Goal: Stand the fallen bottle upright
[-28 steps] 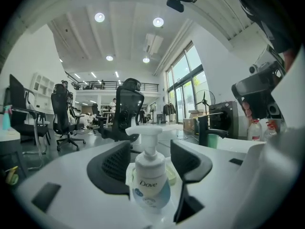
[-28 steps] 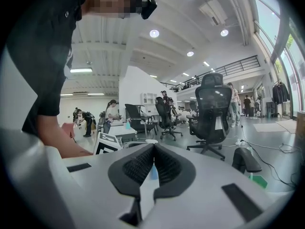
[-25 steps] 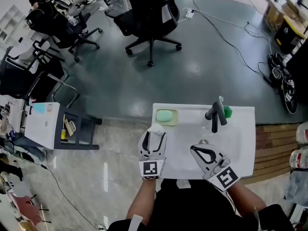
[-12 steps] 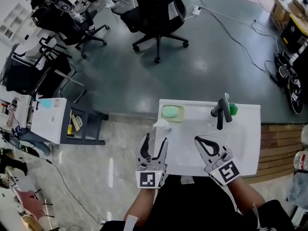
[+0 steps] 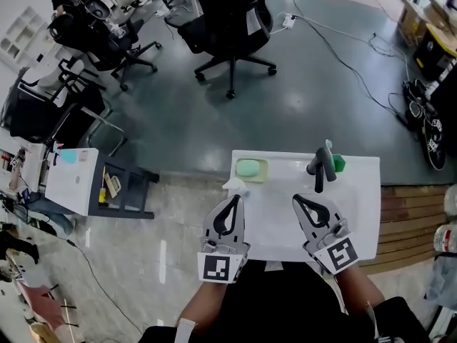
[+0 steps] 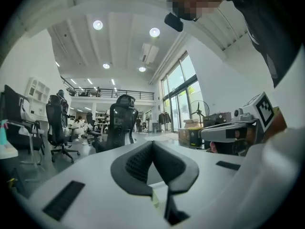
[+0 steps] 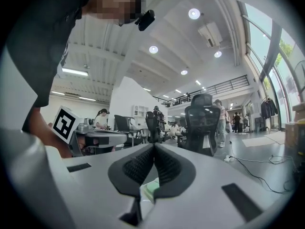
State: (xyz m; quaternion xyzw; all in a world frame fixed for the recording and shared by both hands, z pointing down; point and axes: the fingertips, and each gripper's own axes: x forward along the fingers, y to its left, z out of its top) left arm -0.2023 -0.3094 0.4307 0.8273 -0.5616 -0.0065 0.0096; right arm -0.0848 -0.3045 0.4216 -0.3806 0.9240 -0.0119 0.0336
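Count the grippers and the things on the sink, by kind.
Grippers: 2 (left gripper, right gripper)
Bottle: 1
Faucet: 1
Soap: 1
Dish: 1
Green block: 1
Total: 7

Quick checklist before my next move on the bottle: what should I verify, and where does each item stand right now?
1. Left gripper empty: ok. Its jaws have just closed together with nothing between them.
2. Right gripper empty: ok. Its jaws are together.
3. Bottle upright: cannot tell. The head view shows it only from above, just beyond the left gripper's tips.
4. Bottle well in from the edge: not ok. It sits at the left rim of the sink.
5. Right gripper clear of the faucet: ok. They are apart.
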